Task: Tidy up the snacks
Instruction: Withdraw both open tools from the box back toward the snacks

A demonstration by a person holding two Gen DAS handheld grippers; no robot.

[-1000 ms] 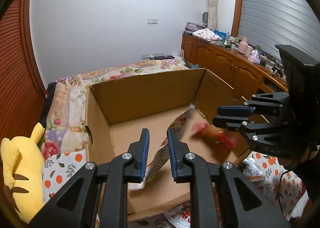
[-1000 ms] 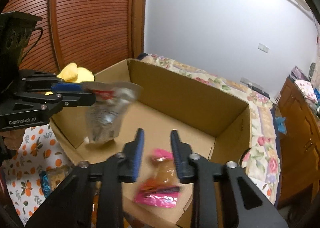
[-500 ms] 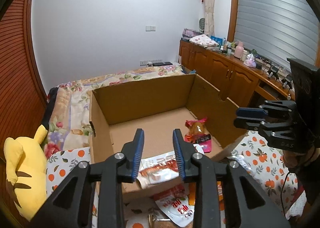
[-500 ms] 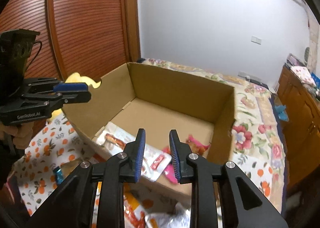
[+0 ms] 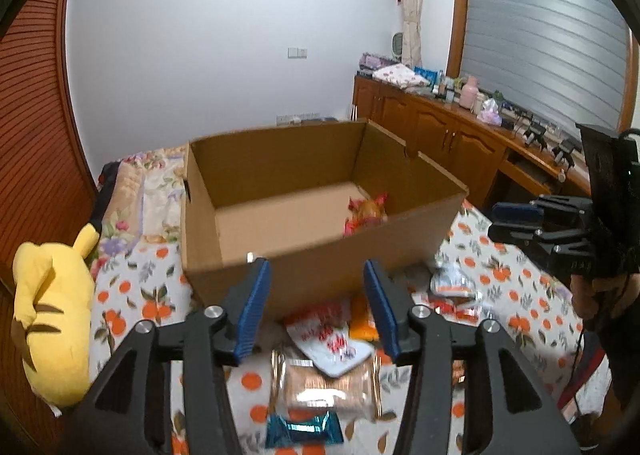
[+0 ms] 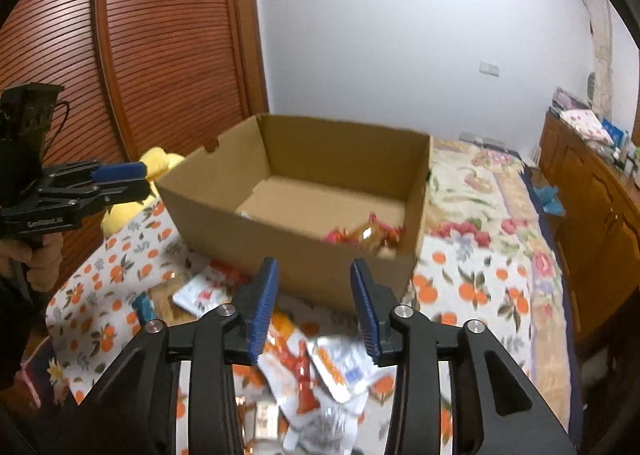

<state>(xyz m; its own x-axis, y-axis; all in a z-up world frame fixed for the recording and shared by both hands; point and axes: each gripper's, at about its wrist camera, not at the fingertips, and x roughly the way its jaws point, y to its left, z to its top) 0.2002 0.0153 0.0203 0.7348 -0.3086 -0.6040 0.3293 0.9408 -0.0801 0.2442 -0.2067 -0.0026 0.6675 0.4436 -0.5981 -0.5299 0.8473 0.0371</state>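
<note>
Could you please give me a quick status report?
Both tongs, left and right, open, empty. Pink-wrapped snack in brown cardboard box; loose packets outside. Nothing blocking.

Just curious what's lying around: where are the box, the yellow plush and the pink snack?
box (image 5: 320,279), left wrist view, near wall.
yellow plush (image 5: 52,307), left wrist view, body.
pink snack (image 6: 360,235), right wrist view, wrapper middle.

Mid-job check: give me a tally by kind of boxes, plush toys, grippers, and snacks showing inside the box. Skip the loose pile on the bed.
Cardboard box: 1
Yellow plush toy: 1
Grippers: 2 (left gripper, right gripper, both open)
Pink-wrapped snack showing in the box: 1 (the near wall hides part of the floor)
Total: 5
</note>
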